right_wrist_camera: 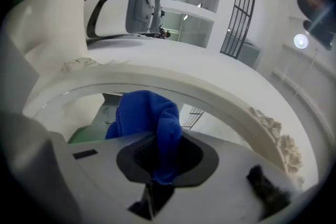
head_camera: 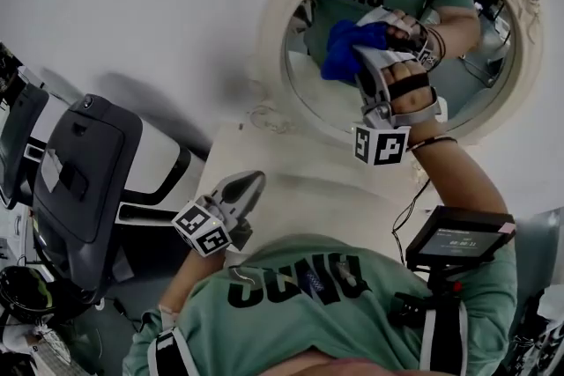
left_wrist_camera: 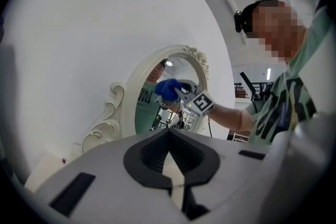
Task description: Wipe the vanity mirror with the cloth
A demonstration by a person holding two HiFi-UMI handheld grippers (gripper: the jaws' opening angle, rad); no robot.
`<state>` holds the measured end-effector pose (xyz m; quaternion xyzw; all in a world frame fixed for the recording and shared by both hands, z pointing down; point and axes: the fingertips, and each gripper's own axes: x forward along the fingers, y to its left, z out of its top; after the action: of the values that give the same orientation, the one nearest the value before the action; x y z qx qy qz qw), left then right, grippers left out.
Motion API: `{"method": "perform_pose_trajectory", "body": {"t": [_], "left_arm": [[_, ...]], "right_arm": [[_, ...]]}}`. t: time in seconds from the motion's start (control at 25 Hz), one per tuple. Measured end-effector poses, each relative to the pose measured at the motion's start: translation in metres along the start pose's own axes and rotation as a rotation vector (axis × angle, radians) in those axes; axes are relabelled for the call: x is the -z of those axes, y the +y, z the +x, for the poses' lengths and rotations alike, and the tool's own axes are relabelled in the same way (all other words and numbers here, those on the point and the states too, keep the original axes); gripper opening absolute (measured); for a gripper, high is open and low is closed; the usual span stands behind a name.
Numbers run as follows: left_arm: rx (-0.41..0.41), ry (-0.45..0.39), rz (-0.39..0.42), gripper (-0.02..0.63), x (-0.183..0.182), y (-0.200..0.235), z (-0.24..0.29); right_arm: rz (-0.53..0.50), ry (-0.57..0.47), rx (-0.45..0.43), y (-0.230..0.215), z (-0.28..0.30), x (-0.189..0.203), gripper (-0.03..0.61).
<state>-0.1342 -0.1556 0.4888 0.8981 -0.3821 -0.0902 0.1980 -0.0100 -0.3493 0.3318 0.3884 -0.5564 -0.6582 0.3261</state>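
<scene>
Up at the wall, the head view shows the round vanity mirror (head_camera: 330, 106) in its curly white frame. The right gripper (head_camera: 363, 57) is raised to the glass and pinches the blue cloth (head_camera: 345, 48). The cloth looks pressed on the glass, in the upper middle part. The left gripper (head_camera: 249, 182) is low, over the white table top (head_camera: 291, 202), well apart from the mirror.

Next comes the left gripper view. The left gripper (left_wrist_camera: 169, 132) has its jaws closed tip to tip with nothing in them. Far ahead is the mirror (left_wrist_camera: 149, 113), with the cloth (left_wrist_camera: 167, 89) and the right gripper (left_wrist_camera: 181, 93) up against it.

Last is the right gripper view. The right gripper (right_wrist_camera: 163, 139) is closed tight on the cloth (right_wrist_camera: 149, 115). One end is stuck between the jaws and the rest bunches out in front. Just past it are the glass (right_wrist_camera: 89, 107) and the curved frame (right_wrist_camera: 226, 105).

I think the wiping step is going on now, because the cloth is at the glass. I cannot tell how much glass is clean yet. The next move should be to slide the cloth across the glass, press softly, keep the jaws tight, and go out to the edges without bumping the frame.
</scene>
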Motion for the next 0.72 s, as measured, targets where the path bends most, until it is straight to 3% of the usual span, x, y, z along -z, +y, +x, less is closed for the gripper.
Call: {"method": "perform_pose_trajectory", "body": {"t": [0.16, 0.36, 0.44, 0.56, 0.72], "left_arm": [[-0.018, 0.022, -0.009, 0.009, 0.009, 0.009, 0.001], [-0.055, 0.040, -0.018, 0.009, 0.010, 0.009, -0.007], [-0.064, 0.041, -0.019, 0.009, 0.010, 0.010, -0.009], [-0.074, 0.038, -0.013, 0.009, 0.009, 0.015, -0.012], [-0.051, 0.030, -0.010, 0.009, 0.008, 0.006, -0.008]], "right_arm": [[-0.017, -0.036, -0.168, 0.125, -0.010, -0.020, 0.048], [-0.016, -0.053, -0.459, 0.284, -0.046, -0.035, 0.048], [0.015, -0.047, -0.474, 0.305, -0.053, -0.034, 0.048], [0.045, -0.046, -0.443, 0.297, -0.048, -0.034, 0.048], [0.044, -0.045, -0.478, 0.297, -0.051, -0.038, 0.048]]}}
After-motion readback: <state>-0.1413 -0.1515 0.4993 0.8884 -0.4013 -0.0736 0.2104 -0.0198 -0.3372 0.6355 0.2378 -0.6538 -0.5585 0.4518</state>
